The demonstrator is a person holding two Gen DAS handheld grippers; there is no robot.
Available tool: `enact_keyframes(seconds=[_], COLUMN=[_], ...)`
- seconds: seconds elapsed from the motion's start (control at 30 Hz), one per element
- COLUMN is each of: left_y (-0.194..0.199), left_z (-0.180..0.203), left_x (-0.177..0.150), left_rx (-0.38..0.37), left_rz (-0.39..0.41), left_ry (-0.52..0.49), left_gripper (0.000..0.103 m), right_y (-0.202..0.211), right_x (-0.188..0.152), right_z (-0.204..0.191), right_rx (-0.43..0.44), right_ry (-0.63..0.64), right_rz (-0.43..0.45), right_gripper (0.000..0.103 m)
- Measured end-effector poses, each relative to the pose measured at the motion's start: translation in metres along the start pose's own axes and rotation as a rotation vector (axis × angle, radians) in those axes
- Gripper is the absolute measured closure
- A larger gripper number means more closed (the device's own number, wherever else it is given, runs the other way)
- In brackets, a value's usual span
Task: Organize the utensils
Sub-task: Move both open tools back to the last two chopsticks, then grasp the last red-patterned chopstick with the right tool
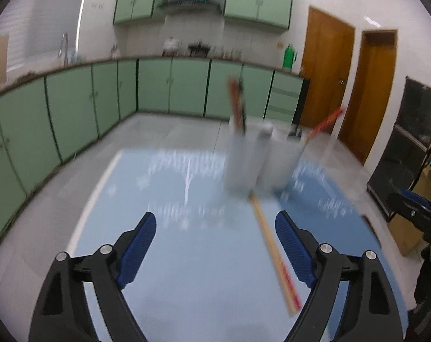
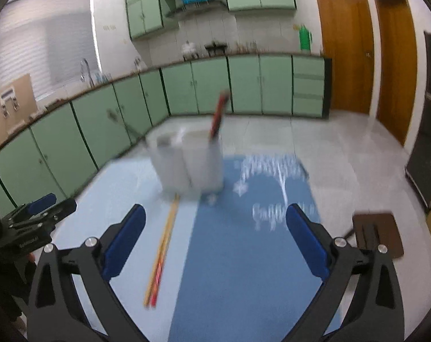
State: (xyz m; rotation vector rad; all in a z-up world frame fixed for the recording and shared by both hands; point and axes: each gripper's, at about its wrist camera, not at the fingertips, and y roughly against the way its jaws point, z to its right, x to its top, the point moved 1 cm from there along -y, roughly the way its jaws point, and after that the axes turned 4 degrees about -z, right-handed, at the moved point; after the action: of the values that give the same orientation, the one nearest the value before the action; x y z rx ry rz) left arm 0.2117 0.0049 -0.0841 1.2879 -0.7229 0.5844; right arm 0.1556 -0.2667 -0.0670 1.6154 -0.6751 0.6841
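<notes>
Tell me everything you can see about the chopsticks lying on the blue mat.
The chopsticks are a pair lying flat on the blue mat, side by side and seemingly touching along their length. They look like pale wood or bamboo, with red along the near ends. Their far ends reach the base of the white holder; motion blur hides whether they touch it. In the left wrist view they lie just inside the left gripper's right-hand finger. Neither gripper holds them.

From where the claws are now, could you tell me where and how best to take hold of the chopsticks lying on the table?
Grip the chopsticks near mid-length, from above, fingers closing across the pair. They lie flat and close together on the blue table, pointing toward the white holder. The open left claw looks nearer.
</notes>
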Motion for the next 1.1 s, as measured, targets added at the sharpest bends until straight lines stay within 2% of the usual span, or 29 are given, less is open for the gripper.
enact_keyframes(seconds=[0.1,0.3,0.67,0.97,1.1], left_y=[-0.009,-0.02,-0.032,-0.037,-0.039], left_z=[-0.002,-0.003,-0.008,-0.025,-0.03], left_x=[-0.024,-0.058,-0.079,-0.085,-0.085], left_rx=[0.015,0.036,0.077,0.107,0.109], left_rz=[-0.05,-0.12,-0.191,-0.219,-0.225], left_ry=[-0.006,-0.014,-0.047,-0.034,-0.027], left_gripper=[0.019,0.019,0.019,0.019,0.019], right_y=[-0.013,-0.029,-0.049,-0.061,-0.067], right_x=[-0.03,-0.06,-0.078,-0.088,-0.09], right_z=[-0.009,-0.026,-0.041,-0.052,-0.056], right_rx=[0.0,0.015,0.022,0.004,-0.009], right_ry=[-0.006,-0.012,0.006,0.055,0.082], right_rz=[-0.065,-0.139,-0.219,-0.245,-0.266], right_gripper=[0.007,0.007,0.007,0.008,0.022])
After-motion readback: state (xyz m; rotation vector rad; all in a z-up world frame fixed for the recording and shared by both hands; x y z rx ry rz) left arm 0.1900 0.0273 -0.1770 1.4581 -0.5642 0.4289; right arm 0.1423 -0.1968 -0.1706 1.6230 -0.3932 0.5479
